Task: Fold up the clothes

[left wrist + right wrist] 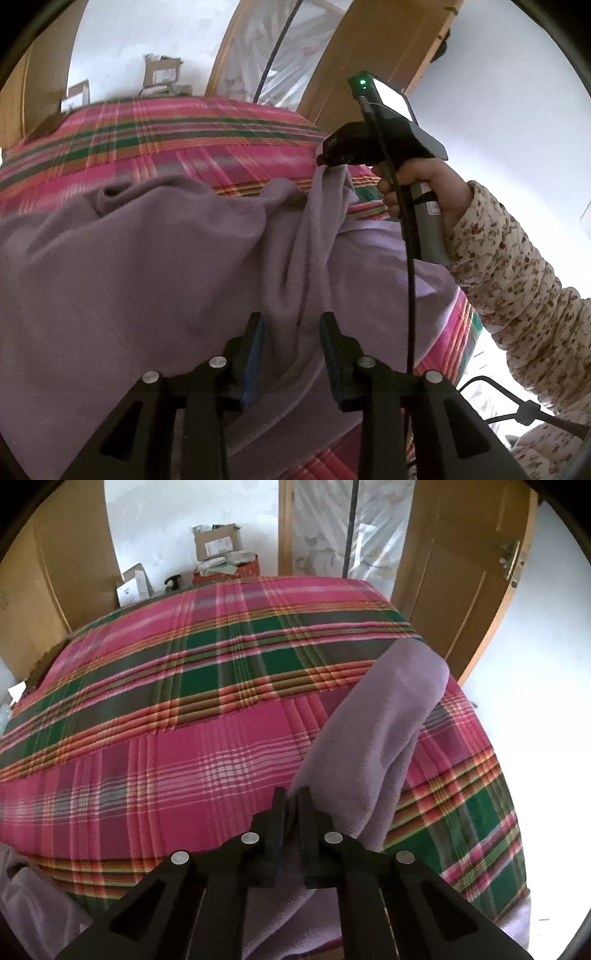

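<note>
1. Left wrist view: a lilac fleece garment (155, 266) lies spread over a plaid cover (177, 147) in pink, green and orange, filling most of the lower frame. It is creased and bunched, with a raised ridge of cloth running up its middle.
2. Same view: the left gripper (291, 328) sits low over the garment with its jaws apart. The blue-faced pads stand either side of a fold of fleece; whether they press on it cannot be told, and the grip reads as released.
3. Same view: the right gripper (332, 162) is seen from the side at upper right, held by a hand (424, 195) in a floral sleeve (517, 280). Its tip is clenched on a peak of the fleece, which hangs from it in a drawn-up strip. A black cable (408, 258) runs down from the tool.
4. Right wrist view: the right gripper (291, 805) has its jaws clenched on the edge of the lilac fleece garment (376, 738). From the jaws the cloth extends as a long band up and to the right across the plaid cover (184, 701).
5. Same view: more of the fleece shows at the lower left and lower right edges. Cardboard boxes (218, 542) stand against the white wall behind, and a wooden door (454, 583) stands at right
</note>
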A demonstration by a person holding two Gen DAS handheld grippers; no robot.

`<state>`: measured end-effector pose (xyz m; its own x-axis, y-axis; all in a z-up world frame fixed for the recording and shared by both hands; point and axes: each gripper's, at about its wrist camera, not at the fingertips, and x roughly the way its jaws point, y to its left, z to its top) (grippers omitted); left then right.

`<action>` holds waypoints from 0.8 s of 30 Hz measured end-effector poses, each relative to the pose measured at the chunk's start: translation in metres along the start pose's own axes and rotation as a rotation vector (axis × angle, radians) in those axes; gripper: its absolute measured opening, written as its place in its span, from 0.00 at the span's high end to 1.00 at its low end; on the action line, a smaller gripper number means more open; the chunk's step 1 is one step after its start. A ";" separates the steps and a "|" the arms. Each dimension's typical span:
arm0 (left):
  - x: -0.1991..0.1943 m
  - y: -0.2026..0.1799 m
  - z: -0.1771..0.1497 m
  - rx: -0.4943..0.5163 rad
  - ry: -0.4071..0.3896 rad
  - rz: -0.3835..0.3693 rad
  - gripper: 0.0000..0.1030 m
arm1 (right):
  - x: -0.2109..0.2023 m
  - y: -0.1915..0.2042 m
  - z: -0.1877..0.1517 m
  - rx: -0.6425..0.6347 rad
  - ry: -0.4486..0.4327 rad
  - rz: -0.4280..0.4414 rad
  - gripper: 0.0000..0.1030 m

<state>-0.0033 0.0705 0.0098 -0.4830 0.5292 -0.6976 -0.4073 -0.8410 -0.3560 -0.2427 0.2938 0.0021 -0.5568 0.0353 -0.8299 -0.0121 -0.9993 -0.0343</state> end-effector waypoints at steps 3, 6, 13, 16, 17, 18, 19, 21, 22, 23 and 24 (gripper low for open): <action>0.001 -0.010 -0.001 0.032 -0.007 0.020 0.64 | -0.003 -0.003 0.001 0.006 -0.013 0.004 0.96; 0.008 -0.015 0.001 0.063 -0.012 0.064 0.64 | -0.007 -0.006 -0.001 0.011 -0.024 0.014 0.96; 0.020 -0.019 0.003 0.076 -0.007 0.118 0.66 | -0.022 -0.013 -0.006 0.021 -0.071 0.047 0.97; 0.027 -0.016 0.006 0.059 0.021 0.131 0.81 | -0.030 -0.018 -0.009 0.036 -0.093 0.069 0.97; 0.028 -0.014 0.006 0.055 0.021 0.135 0.83 | -0.033 -0.019 -0.009 0.033 -0.099 0.071 0.98; 0.028 -0.013 0.007 0.050 0.020 0.138 0.86 | -0.037 -0.020 -0.011 0.030 -0.109 0.072 0.98; 0.027 -0.013 0.007 0.043 0.017 0.136 0.88 | -0.041 -0.021 -0.012 0.029 -0.121 0.072 0.98; 0.026 -0.011 0.008 0.035 0.009 0.126 0.91 | -0.046 -0.023 -0.014 0.025 -0.135 0.074 0.98; 0.025 -0.010 0.008 0.028 0.005 0.120 0.92 | -0.047 -0.025 -0.014 0.029 -0.136 0.078 0.98; 0.023 -0.010 0.007 0.026 0.000 0.111 0.92 | -0.048 -0.027 -0.014 0.037 -0.136 0.084 0.98; 0.021 -0.010 0.007 0.024 -0.008 0.102 0.93 | -0.047 -0.030 -0.014 0.042 -0.134 0.091 0.98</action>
<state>-0.0148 0.0910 0.0033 -0.5291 0.4423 -0.7242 -0.3741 -0.8876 -0.2687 -0.2043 0.3225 0.0345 -0.6628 -0.0542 -0.7468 0.0103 -0.9979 0.0633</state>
